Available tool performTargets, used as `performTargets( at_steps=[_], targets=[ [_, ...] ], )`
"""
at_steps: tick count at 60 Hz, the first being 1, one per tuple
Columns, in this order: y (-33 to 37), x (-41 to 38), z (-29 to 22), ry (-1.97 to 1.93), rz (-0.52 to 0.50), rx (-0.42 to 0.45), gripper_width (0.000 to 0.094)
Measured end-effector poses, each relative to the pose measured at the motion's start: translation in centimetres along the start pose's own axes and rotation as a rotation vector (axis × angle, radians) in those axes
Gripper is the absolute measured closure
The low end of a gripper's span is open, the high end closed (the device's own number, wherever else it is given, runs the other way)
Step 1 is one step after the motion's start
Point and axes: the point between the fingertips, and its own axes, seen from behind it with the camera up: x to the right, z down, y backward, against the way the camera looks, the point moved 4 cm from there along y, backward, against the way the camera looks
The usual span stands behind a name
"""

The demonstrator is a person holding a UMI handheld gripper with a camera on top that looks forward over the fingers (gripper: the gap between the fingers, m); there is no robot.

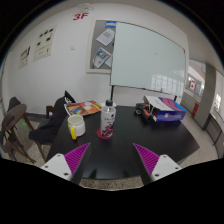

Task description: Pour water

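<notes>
while tool (110,161) gapes, bottle (108,118) beside cup (75,126)

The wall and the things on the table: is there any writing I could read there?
"3F" in red, on the wall above the whiteboard.
Papers posted on the wall: too small to read.
Bottle label: blurred, unreadable.
The tongs stand open, holding nothing.
</notes>
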Motion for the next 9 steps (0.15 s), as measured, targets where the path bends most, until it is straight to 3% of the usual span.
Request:
performTargets(
  at_steps=[9],
  targets=[
    [1.06,-0.26,0.14,-0.001,0.012,0.001,0.0089]
  ],
)
